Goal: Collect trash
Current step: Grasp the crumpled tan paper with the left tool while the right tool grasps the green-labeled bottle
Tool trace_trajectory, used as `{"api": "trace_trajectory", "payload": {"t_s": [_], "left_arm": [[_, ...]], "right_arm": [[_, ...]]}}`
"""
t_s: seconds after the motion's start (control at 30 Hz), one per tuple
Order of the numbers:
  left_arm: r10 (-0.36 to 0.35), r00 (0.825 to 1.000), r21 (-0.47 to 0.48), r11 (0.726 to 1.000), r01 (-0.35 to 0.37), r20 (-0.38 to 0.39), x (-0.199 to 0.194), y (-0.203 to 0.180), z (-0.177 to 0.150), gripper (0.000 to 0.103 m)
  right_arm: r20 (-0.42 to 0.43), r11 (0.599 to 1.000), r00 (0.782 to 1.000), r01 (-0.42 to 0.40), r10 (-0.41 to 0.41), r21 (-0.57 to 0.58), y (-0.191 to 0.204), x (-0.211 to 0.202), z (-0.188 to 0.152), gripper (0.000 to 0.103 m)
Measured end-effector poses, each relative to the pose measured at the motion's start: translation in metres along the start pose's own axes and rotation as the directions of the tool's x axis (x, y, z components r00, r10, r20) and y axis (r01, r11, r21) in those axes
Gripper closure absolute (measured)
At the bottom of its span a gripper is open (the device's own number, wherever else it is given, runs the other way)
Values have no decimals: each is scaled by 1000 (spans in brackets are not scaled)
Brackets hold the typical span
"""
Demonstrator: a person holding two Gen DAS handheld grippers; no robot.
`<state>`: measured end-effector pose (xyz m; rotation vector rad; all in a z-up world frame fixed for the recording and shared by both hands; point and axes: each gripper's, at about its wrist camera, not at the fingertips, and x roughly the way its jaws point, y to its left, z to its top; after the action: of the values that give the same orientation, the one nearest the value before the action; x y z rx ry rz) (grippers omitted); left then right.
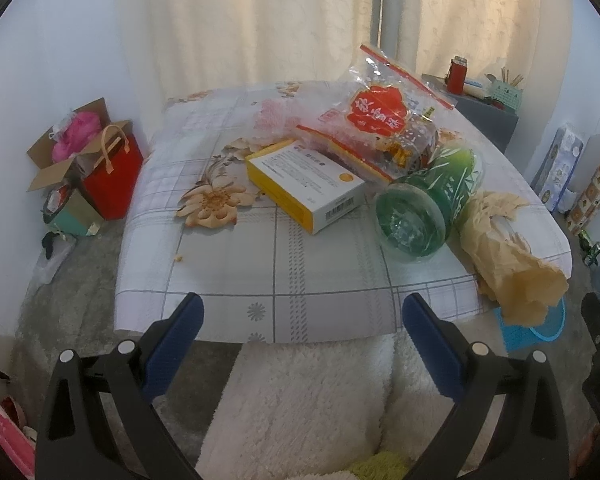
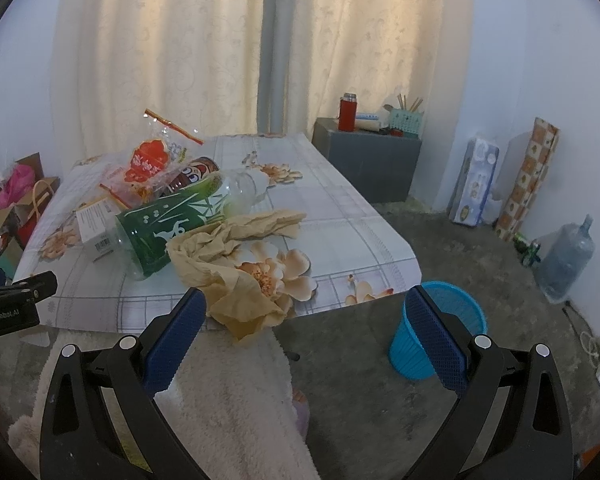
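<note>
at the far left, on the carpet beside the low table [image 1: 228,280], a red paper bag [image 1: 114,176] and an open cardboard box [image 1: 56,160] stand against the wall. the left gripper [image 1: 300,312] hangs just short of the table's near edge, its blue-padded jaws wide apart and holding nothing. on the flowered cloth ahead of it lies the trash, bunched together — a yellow and white carton [image 1: 304,186] lying flat, then a crinkled clear snack bag [image 1: 380,120] with a red label leaning over the carton's far end. just right of those, a green plastic bottle [image 1: 432,196] lies on its side, its base turned toward the left camera. a crumpled brown paper wrapper [image 2: 236,264] touches the bottle and spills over the table's near edge. the right gripper [image 2: 304,312] is spread open and empty too — its left finger [image 2: 176,336] just beside the wrapper's overhanging end. right of the table, on the floor, stands a blue mesh waste bin [image 2: 416,356], partly behind the right finger [image 2: 436,336].
</note>
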<state>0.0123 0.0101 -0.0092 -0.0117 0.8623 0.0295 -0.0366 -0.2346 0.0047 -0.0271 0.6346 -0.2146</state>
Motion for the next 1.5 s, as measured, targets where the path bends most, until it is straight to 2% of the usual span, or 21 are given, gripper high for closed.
{"api": "trace_trajectory", "payload": {"t_s": [0.2, 0.3, 0.47, 0.6, 0.67, 0.73, 0.8, 0.83, 0.9, 0.93, 1.03, 1.07, 1.1, 1.17, 1.23, 1.3, 1.4, 1.47, 1.5], "left_arm": [[-48, 999, 12, 999, 48, 2, 3, -2, 4, 6], [-119, 993, 28, 992, 119, 7, 3, -5, 5, 6], [-227, 972, 56, 973, 224, 60, -2, -12, 8, 6], [-387, 918, 73, 921, 382, 84, -6, -19, 14, 6], [-438, 894, 92, 898, 430, 92, -7, -25, 16, 6], [-489, 867, 172, 866, 470, 97, -9, -38, 18, 6], [-516, 850, 310, 830, 464, 108, -15, -56, 18, 6], [-518, 848, 378, 811, 446, 110, -16, -66, 18, 6], [-507, 857, 546, 746, 381, 95, -15, -94, 13, 5], [-492, 865, 595, 725, 348, 94, -11, -104, 12, 5], [-392, 915, 745, 639, 193, 99, 12, -139, 4, 6], [-365, 925, 775, 614, 153, 106, 20, -147, 3, 5], [-337, 935, 809, 577, 109, 114, 29, -158, 1, 5], [-300, 943, 857, 515, 33, 144, 41, -170, -2, 5], [-295, 943, 891, 454, -4, 155, 51, -182, -2, 6], [-288, 947, 901, 433, -5, 143, 60, -192, 4, 6], [-294, 950, 898, 439, 34, 108, 67, -197, 14, 6], [-300, 950, 893, 447, 57, 90, 65, -200, 13, 6], [-302, 950, 890, 450, 71, 77, 67, -201, 13, 8]], "right_arm": [[8, 1000, 1000, -28, 28, 8, -12, 7, 6, 7], [19, 999, 999, -41, 41, 15, -16, 11, 10, 7], [40, 998, 998, -56, 55, 24, -25, 16, 18, 7], [40, 999, 998, -43, 42, 33, -38, 24, 23, 7], [45, 998, 998, -46, 44, 46, -45, 28, 25, 7], [53, 997, 997, -54, 50, 60, -52, 30, 26, 7], [54, 995, 997, -59, 55, 84, -61, 34, 27, 7], [50, 993, 997, -59, 54, 98, -65, 36, 27, 7], [38, 991, 998, -60, 56, 122, -73, 42, 27, 7], [31, 989, 998, -62, 58, 135, -78, 45, 27, 7], [22, 985, 998, -66, 64, 162, -87, 53, 26, 7], [22, 983, 998, -66, 64, 169, -89, 54, 26, 7], [20, 982, 998, -66, 63, 177, -92, 56, 25, 7], [12, 980, 998, -65, 64, 190, -95, 60, 23, 7], [-5, 976, 998, -67, 69, 206, -99, 67, 20, 7], [-16, 973, 996, -79, 84, 216, -101, 71, 17, 7], [-15, 966, 988, -147, 153, 212, -105, 80, 21, 7], [-6, 949, 968, -246, 252, 197, -109, 89, 33, 7], [1, 928, 946, -318, 324, 195, -112, 95, 42, 7]]}}
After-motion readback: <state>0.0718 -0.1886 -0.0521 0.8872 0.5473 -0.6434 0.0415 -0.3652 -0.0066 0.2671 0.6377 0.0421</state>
